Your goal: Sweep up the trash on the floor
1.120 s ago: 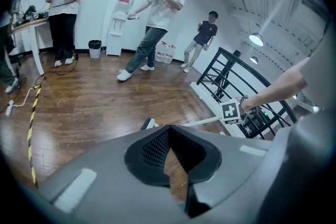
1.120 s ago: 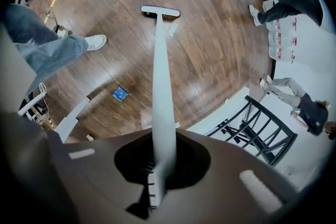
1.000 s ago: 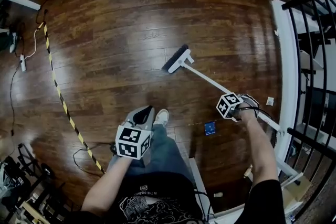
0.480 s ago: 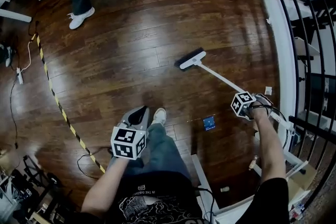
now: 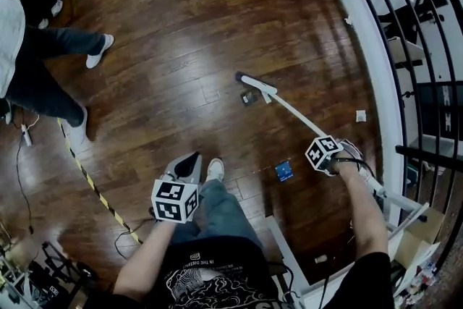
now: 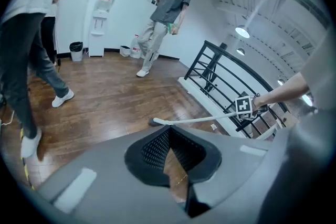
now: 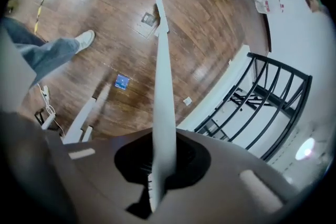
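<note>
The right gripper (image 5: 334,154) is clamped on the white handle of the broom (image 5: 289,108), which runs straight out between its jaws in the right gripper view (image 7: 160,165). The broom slants down across the wooden floor (image 5: 181,47), and its dark head (image 5: 249,79) rests on the boards out in front of the person. A small dark square of trash (image 5: 249,98) lies just beside the head, on the near side; I can't tell if the bristles touch it. A blue piece (image 5: 283,171) lies nearer the person's white shoe (image 5: 214,169), below the handle's line. A white scrap (image 5: 360,116) sits close to the white base of the black railing (image 5: 405,47).

The left gripper (image 5: 192,159) hangs low over the person's leg. In its own view its jaws (image 6: 168,134) meet at the tips with nothing between them.

Yellow-and-black tape (image 5: 94,188) crosses the floor on the left. A bystander in dark trousers (image 5: 36,69) stands at the left edge, and another (image 6: 168,13) stands further back by the wall.
</note>
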### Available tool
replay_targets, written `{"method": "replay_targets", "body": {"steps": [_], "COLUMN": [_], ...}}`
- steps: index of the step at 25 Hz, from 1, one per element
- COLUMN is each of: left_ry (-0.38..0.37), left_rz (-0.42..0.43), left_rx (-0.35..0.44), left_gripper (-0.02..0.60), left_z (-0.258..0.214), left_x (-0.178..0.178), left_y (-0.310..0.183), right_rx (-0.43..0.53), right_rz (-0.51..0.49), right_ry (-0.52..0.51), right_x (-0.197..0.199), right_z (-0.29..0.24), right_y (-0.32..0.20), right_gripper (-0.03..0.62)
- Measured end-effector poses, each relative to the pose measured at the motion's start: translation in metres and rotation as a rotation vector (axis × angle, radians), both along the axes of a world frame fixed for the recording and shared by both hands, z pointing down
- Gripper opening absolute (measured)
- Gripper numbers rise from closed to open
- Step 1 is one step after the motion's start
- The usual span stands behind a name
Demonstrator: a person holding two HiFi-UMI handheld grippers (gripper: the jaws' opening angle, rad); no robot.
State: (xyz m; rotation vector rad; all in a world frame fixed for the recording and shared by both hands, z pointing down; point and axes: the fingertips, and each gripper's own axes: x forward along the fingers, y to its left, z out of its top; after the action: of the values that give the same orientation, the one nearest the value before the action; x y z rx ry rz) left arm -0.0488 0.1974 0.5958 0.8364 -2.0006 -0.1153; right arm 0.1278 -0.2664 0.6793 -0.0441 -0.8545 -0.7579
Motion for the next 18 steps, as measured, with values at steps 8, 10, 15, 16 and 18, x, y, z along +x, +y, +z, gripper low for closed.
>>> {"method": "replay_targets", "body": {"steps": [8, 10, 15, 16, 18], "left_ry": [-0.044, -0.054, -0.073, -0.077, -0.088], "left_rz": [0.087, 0.12, 0.21, 0.228, 0.259], "left_rx": [0.018, 0.022, 0.04, 0.046, 0.06], "left_gripper": [0.005, 0.005, 0.005, 0.005, 0.005], "left_z": [-0.036, -0.043, -0.059, -0.062, -0.067], "left_x": [0.0, 0.005, 0.016, 0.018, 0.019], "left_y": [-0.032, -0.039, -0.067, -0.075, -0.091], "right_rx": [-0.209, -0.275, -0.438, -0.461, -0.522], "right_rz": [0.461, 0.618, 0.908, 0.949, 1.032], "right_ry": [-0.238, -0.297, -0.449, -0.475, -0.53], "right_x": [0.068, 0.087, 0.109, 0.109, 0.103], "right_z": [-0.012, -0.014, -0.024, -0.027, -0.032], "right_y": [0.077, 0.112, 0.189, 0.2, 0.217], "right_gripper": [0.0, 0.0, 0.0, 0.0, 0.0]}}
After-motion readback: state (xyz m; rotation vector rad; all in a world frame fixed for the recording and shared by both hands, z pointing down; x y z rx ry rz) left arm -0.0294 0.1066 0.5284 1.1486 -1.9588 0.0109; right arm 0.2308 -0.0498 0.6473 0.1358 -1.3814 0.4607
